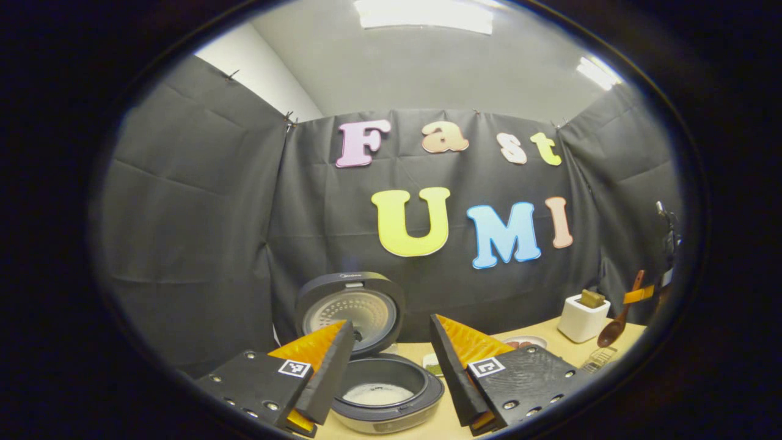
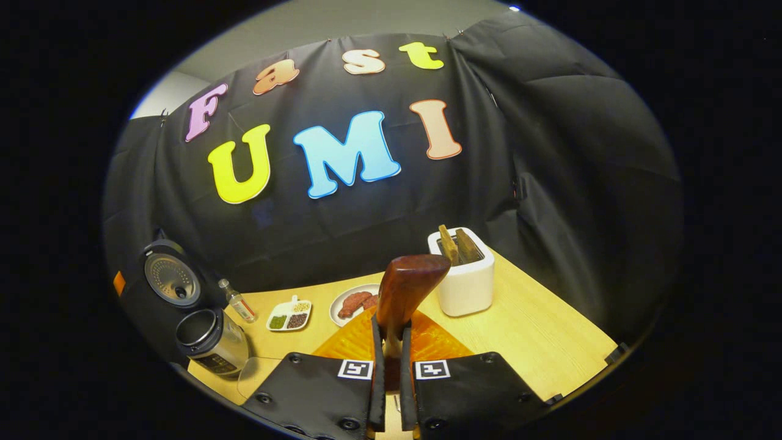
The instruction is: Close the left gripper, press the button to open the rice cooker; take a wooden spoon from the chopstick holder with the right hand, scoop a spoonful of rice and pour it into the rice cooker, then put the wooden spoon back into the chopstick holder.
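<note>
The rice cooker (image 1: 391, 406) stands open between my left gripper's (image 1: 393, 327) wide-spread fingers, its lid (image 1: 351, 311) upright and white rice (image 1: 377, 394) in the inner pot. My left gripper is open and holds nothing. At the far right, the wooden spoon (image 1: 616, 325) hangs bowl-down from my right gripper (image 1: 639, 294). In the right gripper view, my right gripper (image 2: 391, 327) is shut on the wooden spoon (image 2: 404, 292), whose bowl points forward above the table. The open rice cooker (image 2: 211, 343) sits far to the left there, its lid (image 2: 171, 278) raised.
A white toaster (image 2: 467, 278) with bread slices stands at the back right of the wooden table (image 2: 537, 342). A plate of sausages (image 2: 356, 304), a divided dish of beans (image 2: 290, 316) and a small bottle (image 2: 238, 302) lie between toaster and cooker. A wire rack (image 1: 599, 359) sits under the spoon.
</note>
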Demonstrator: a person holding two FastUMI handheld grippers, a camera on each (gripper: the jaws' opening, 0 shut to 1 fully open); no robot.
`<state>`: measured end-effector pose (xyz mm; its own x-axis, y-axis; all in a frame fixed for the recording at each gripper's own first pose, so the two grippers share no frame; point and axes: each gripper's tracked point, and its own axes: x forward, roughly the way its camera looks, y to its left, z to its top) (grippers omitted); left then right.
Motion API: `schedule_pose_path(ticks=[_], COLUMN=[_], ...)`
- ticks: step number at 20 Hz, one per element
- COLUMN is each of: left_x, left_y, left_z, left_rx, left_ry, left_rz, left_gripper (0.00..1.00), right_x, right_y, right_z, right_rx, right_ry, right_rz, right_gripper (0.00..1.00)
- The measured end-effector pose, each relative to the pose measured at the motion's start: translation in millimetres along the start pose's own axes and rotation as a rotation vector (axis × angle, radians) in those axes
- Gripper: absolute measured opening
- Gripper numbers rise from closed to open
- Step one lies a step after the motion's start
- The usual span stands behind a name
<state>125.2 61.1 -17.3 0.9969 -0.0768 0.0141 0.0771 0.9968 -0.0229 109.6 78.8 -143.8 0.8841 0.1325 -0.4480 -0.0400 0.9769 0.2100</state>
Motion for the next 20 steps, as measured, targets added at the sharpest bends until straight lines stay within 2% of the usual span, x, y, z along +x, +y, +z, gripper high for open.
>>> schedule_pose_path(ticks=[5,12,16,17,20], left_x=[-12,-33,-43,-45,-47], left_y=[-8,3,8,9,7], left_z=[2,10,12,13,14], left_rx=[0.008,0.035,0.043,0.044,0.047], left_ry=[0.009,0.007,0.006,0.007,0.006], left_rz=[0.005,0.056,0.083,0.087,0.090], left_gripper=[0.77,0.78,0.77,0.77,0.77], right_x=[4,16,19,19,19], right_y=[-17,-24,-28,-29,-33], right_z=[-31,-76,-91,-94,-102], right_rx=[-0.022,-0.015,0.045,0.060,0.086], right_ry=[0.056,0.135,0.165,0.170,0.186], right_rz=[-0.005,0.021,0.050,0.058,0.071], right_gripper=[0.11,0.11,0.13,0.10,0.16])
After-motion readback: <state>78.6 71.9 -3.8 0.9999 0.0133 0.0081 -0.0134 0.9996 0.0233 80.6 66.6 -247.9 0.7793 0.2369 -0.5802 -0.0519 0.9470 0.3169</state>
